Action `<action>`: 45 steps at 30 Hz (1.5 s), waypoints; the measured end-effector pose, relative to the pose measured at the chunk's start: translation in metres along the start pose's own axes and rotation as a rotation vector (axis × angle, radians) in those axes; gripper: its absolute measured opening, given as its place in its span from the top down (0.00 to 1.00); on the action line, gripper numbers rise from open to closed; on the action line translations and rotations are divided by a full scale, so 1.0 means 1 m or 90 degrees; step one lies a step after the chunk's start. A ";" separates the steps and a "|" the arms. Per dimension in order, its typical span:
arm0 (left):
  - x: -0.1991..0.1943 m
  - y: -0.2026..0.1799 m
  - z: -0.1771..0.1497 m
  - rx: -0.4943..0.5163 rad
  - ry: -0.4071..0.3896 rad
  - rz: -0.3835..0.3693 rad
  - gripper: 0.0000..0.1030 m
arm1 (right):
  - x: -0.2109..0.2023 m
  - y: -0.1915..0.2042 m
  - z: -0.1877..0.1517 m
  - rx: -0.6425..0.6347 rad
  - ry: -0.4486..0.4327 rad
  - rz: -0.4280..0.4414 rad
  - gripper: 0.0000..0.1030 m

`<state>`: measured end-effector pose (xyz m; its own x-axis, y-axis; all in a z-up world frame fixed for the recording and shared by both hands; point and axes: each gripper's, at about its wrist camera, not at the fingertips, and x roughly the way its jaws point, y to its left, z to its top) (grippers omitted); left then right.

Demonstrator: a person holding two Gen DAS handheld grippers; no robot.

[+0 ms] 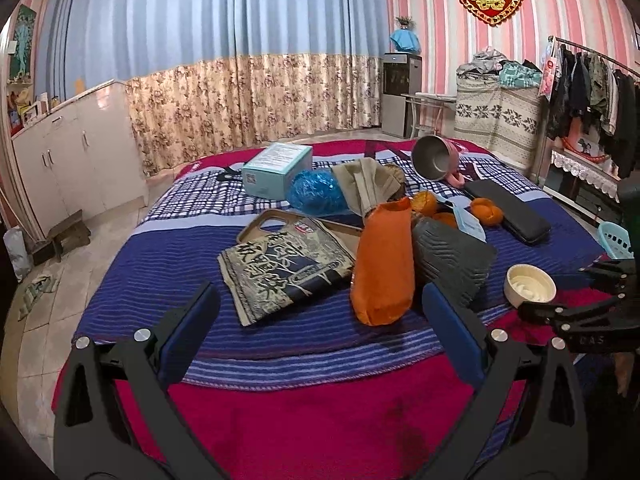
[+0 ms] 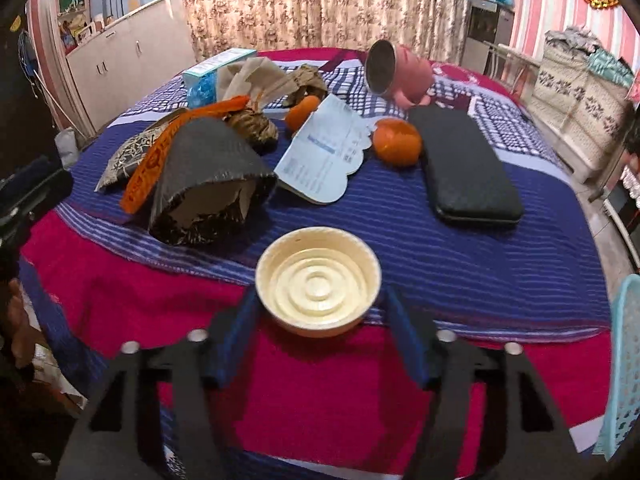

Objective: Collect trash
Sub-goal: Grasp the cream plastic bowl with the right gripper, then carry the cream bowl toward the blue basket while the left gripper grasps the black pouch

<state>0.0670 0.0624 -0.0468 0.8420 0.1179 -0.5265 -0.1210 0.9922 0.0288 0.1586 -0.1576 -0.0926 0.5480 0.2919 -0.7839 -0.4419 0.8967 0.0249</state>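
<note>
Bed [image 2: 500,264], covered with a blue-and-white striped blanket over a magenta plush layer, carries everything.

Small cream bowl [image 2: 318,282]: round, shallow, ridged in concentric rings inside, glossy. It sits near the bed's near edge, where striped blanket meets magenta plush. Right gripper [image 2: 320,312] brackets it, one blue-padded finger on each side of the rim; left pad looks at or nearly at the rim, right pad shows a slim gap. Whether the pads press I cannot tell.

Left gripper [image 1: 320,312] hovers above the near edge with jaws spread wide, nothing between them.

Clutter behind the bowl, toward the middle of the bed:
- dark grey quilted pouch [image 2: 208,168], cone-like, open mouth showing torn brown card; closest obstacle, just left-rear of bowl
- orange fabric sleeve [image 1: 382,260], soft, leaning upright against the pouch
- printed flat packet [image 1: 280,268], dark with pale characters, creased
- pale blue paper slip [image 2: 320,156], scalloped edge
- two oranges [image 2: 396,140]
- black rectangular case [image 2: 468,168], pebbled, toward the right edge
- pink metal-lined cup [image 2: 396,68], tipped on its side, far side
- teal carton [image 1: 276,168], crinkled blue wrapper [image 1: 316,192], tan folded paper [image 1: 368,184]

Turquoise perforated basket [image 2: 624,360] stands off the right edge.
</note>
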 end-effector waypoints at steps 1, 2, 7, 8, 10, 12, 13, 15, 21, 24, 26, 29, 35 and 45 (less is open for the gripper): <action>0.001 -0.002 0.000 0.001 0.002 -0.002 0.05 | 0.001 0.000 0.000 -0.001 0.000 0.002 0.42; 0.002 -0.005 0.000 0.002 0.005 -0.005 0.05 | 0.001 0.000 0.000 -0.003 0.000 0.004 0.42; 0.003 -0.018 0.005 0.003 0.013 -0.027 0.05 | 0.002 0.004 0.002 -0.015 0.009 0.019 0.37; 0.003 -0.021 0.007 0.004 0.013 -0.030 0.05 | 0.005 0.006 0.003 -0.018 0.017 0.014 0.34; 0.003 -0.026 0.011 0.003 0.016 -0.034 0.05 | 0.007 0.007 0.006 -0.021 0.015 0.019 0.34; 0.003 -0.030 0.012 0.001 0.018 -0.038 0.05 | 0.008 0.005 0.008 -0.018 0.014 0.030 0.39; 0.004 -0.033 0.013 0.004 0.020 -0.036 0.05 | 0.008 0.004 0.008 -0.014 0.011 0.037 0.41; 0.005 -0.040 0.014 0.010 0.030 -0.035 0.05 | 0.003 -0.002 0.007 0.004 -0.002 0.049 0.41; 0.012 -0.071 0.023 0.012 0.052 -0.058 0.05 | -0.032 -0.028 0.004 0.053 -0.069 0.022 0.41; 0.021 -0.086 0.023 0.011 0.074 -0.068 0.05 | -0.050 -0.044 0.001 0.053 -0.096 -0.043 0.41; 0.032 -0.099 0.021 0.013 0.100 -0.069 0.05 | -0.063 -0.061 -0.002 0.081 -0.113 -0.053 0.41; 0.046 -0.111 0.018 0.010 0.124 -0.067 0.05 | -0.077 -0.080 -0.006 0.104 -0.130 -0.072 0.41; 0.070 -0.113 0.022 0.000 0.143 -0.022 0.06 | -0.098 -0.116 -0.013 0.162 -0.165 -0.084 0.41; 0.113 -0.102 0.030 -0.047 0.230 -0.054 0.07 | -0.103 -0.124 -0.015 0.168 -0.180 -0.094 0.41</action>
<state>0.1906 -0.0241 -0.0837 0.6120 0.0000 -0.7909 -0.1073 0.9907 -0.0830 0.1457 -0.3038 -0.0241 0.7814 0.2001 -0.5910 -0.1668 0.9797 0.1112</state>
